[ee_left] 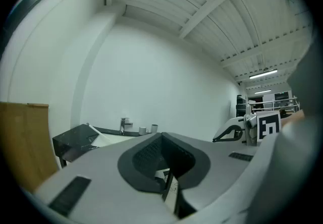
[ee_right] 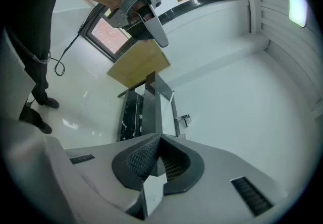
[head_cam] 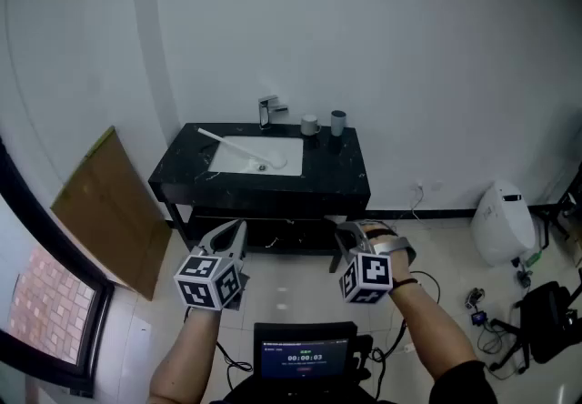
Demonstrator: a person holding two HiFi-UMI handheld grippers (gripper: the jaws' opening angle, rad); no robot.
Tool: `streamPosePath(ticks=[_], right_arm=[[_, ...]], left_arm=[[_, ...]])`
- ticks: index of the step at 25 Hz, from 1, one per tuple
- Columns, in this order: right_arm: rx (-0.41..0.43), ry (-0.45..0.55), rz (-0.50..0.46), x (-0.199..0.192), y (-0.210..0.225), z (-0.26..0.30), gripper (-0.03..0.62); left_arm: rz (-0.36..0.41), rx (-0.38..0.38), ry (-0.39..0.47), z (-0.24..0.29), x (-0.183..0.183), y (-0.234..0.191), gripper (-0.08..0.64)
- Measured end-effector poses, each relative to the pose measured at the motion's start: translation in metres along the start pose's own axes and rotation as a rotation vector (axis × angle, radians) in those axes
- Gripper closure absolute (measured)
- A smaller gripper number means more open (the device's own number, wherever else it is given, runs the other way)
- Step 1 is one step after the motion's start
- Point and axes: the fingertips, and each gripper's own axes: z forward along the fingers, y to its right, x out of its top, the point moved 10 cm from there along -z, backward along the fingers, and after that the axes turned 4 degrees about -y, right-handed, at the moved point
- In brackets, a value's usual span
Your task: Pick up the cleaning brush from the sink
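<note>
A long white cleaning brush [head_cam: 238, 146] lies slanted across the white sink basin [head_cam: 284, 160], its handle reaching up to the left over the black countertop [head_cam: 344, 167]. Both grippers hang well short of the vanity, at about the level of its lower shelf. My left gripper [head_cam: 240, 225] has its jaws together with nothing between them, and its tips [ee_left: 161, 136] meet in the left gripper view. My right gripper [head_cam: 342, 228] is also shut and empty, pointing somewhat downward [ee_right: 160, 137]. The brush handle [ee_right: 172, 101] shows small and far off in the right gripper view.
A chrome faucet [head_cam: 270, 109] and two cups [head_cam: 309, 126] stand at the counter's back. A brown board [head_cam: 109, 207] leans on the left wall. A white appliance [head_cam: 503, 220], a black bag [head_cam: 548, 320] and cables lie on the floor at right. A small screen [head_cam: 305, 357] sits below me.
</note>
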Motion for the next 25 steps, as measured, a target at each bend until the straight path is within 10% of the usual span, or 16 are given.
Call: streamPosePath(ticks=[11, 21, 25], right_arm=[[-0.046, 0.079, 0.144, -0.023, 0.02, 0.003, 0.583], [-0.045, 0.098, 0.087, -0.037, 0.043, 0.041, 0.583], [-0.041, 0.123, 0.301, -0.004, 0.063, 0.079, 0.583]], left_arm=[[0.053, 0.051, 0.062, 0.019, 0.01, 0.019, 0.557], [0.025, 0.074, 0.037, 0.047, 0.009, -0.001, 0.557], [0.027, 0.077, 0.037, 0.052, 0.015, -0.064, 0.557]])
